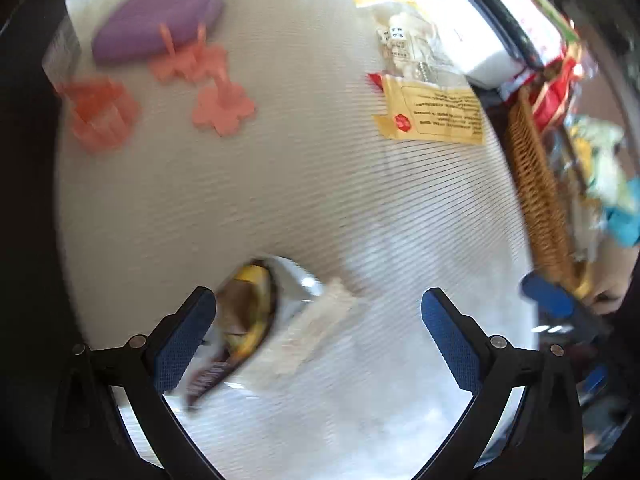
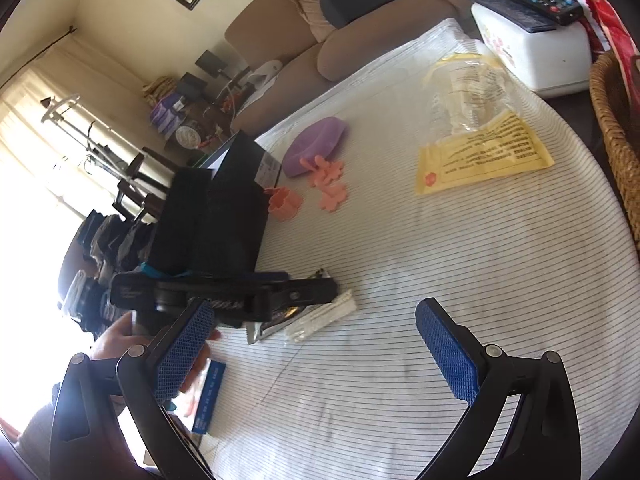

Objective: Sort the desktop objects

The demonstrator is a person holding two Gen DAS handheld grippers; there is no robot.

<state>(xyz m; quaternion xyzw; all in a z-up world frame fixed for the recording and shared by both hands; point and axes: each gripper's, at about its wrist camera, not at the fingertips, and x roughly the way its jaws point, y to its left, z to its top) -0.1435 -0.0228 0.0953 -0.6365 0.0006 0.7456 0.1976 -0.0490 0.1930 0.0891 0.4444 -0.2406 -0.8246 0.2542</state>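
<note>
Left hand-held gripper (image 1: 318, 312) spread, above snack packet (image 1: 244, 320)

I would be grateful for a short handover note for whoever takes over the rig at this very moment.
Left tool: open, empty, low over the shiny snack wrapper and the clear packet of white sticks.
Right tool: open, empty, above the striped white tablecloth.
Elsewhere on the cloth: purple oval pouch, pink flower-shaped plastic pieces, yellow-labelled clear bag. The woven wicker basket sits at the right edge.
Done: nothing I can confirm.
Left: everything on the cloth; the wrapper looks the likely first pick.
</note>
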